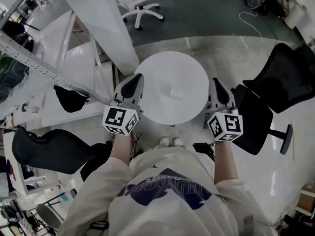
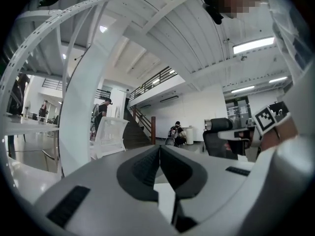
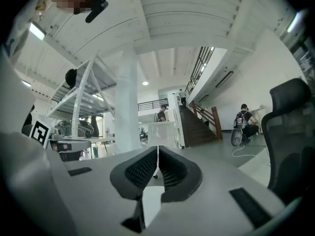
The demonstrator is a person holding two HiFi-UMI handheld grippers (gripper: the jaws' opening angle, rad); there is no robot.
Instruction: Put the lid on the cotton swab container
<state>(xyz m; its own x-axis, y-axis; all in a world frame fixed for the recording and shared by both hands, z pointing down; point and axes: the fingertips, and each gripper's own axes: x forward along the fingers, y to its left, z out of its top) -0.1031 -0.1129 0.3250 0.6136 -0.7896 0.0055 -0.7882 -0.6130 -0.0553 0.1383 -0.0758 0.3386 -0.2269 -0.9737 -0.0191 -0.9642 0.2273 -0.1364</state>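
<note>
On the round white table lies a small clear object, faint against the top; I cannot tell container from lid. My left gripper hangs at the table's left edge, jaws shut and empty. At the table's right edge is my right gripper, also shut with nothing in it. In the left gripper view the left gripper has its dark pads meeting at the tip and looks out over the room, not at the table. The right gripper view shows the right gripper closed the same way.
A thick white pillar and a metal shelf frame stand close on the left. Black office chairs sit at the right and lower left. A white chair stands beyond the table. People are far off in the hall.
</note>
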